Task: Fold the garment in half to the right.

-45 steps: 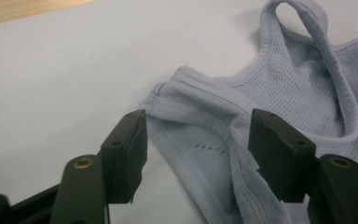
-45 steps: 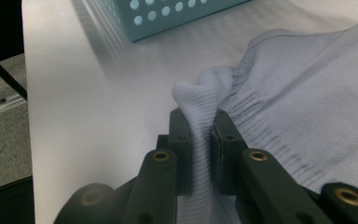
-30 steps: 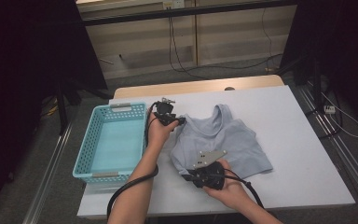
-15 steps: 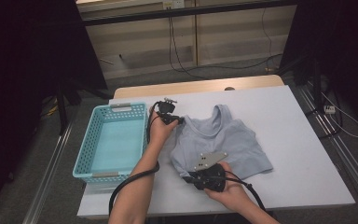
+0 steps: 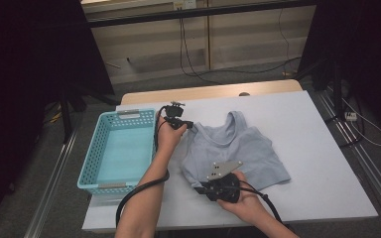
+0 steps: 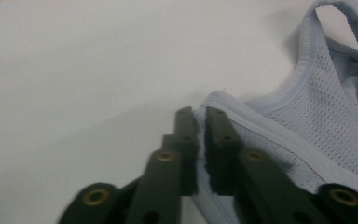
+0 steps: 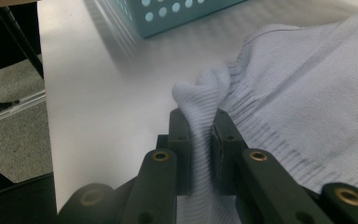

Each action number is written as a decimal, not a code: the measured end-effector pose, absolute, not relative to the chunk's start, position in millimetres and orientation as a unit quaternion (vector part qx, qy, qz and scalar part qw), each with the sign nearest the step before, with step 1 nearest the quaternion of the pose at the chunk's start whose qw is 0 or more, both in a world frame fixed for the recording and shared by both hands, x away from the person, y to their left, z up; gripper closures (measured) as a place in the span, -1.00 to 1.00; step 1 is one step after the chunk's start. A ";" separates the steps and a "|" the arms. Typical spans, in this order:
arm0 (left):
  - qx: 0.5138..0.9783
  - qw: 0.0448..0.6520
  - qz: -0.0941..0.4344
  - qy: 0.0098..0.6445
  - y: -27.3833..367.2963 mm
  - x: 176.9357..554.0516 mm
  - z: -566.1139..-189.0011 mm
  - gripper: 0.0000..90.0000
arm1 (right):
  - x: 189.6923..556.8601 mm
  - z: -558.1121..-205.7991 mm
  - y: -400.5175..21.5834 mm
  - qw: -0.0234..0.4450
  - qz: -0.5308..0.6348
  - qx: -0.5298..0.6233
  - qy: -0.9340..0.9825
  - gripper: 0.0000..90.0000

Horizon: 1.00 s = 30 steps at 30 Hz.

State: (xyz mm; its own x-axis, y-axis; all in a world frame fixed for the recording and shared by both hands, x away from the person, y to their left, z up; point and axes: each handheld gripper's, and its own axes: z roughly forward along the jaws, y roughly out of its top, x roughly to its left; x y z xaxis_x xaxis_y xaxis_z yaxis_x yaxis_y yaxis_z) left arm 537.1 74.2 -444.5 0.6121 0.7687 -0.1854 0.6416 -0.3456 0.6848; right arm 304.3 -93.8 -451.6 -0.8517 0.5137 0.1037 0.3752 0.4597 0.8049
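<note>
You are holding the black two-jaw left gripper point(image 5: 190, 124) at the far left corner of the pale blue knitted sleeveless top point(image 5: 238, 153), where its jaws have just been closing and are now pinching the ribbed edge of the left shoulder strap point(image 6: 223, 105) between them. In the left gripper view the mesh fabric is spreading away to the right of the jaws, and the neck opening is rising beyond them. You are keeping the black two-jaw right gripper point(image 5: 198, 188) clamped narrowly on the near left corner of the hem, and in the right gripper view a fold of ribbed cloth point(image 7: 200, 112) is bunching up between its jaws, with the rest of the garment stretching off to their right. The top is lying flat on the white table point(image 5: 322, 188), its long axis running from the hem at your right gripper away to the straps at your left gripper, neck pointing toward the far edge. The light blue perforated plastic basket point(image 5: 92, 163) is sitting just to the left of both grippers, beside your left forearm.
</note>
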 end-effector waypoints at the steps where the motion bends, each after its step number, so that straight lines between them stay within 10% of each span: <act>1: 0.819 0.377 0.086 0.423 72.3 535.9 -444.2 0.59 | 304.1 -451.2 -93.9 0.078 0.449 0.261 0.851 0.81; 30: 0.819 0.334 0.084 0.460 85.1 552.7 -423.3 0.98 | 300.6 -453.2 -98.5 0.065 0.448 0.265 0.852 0.82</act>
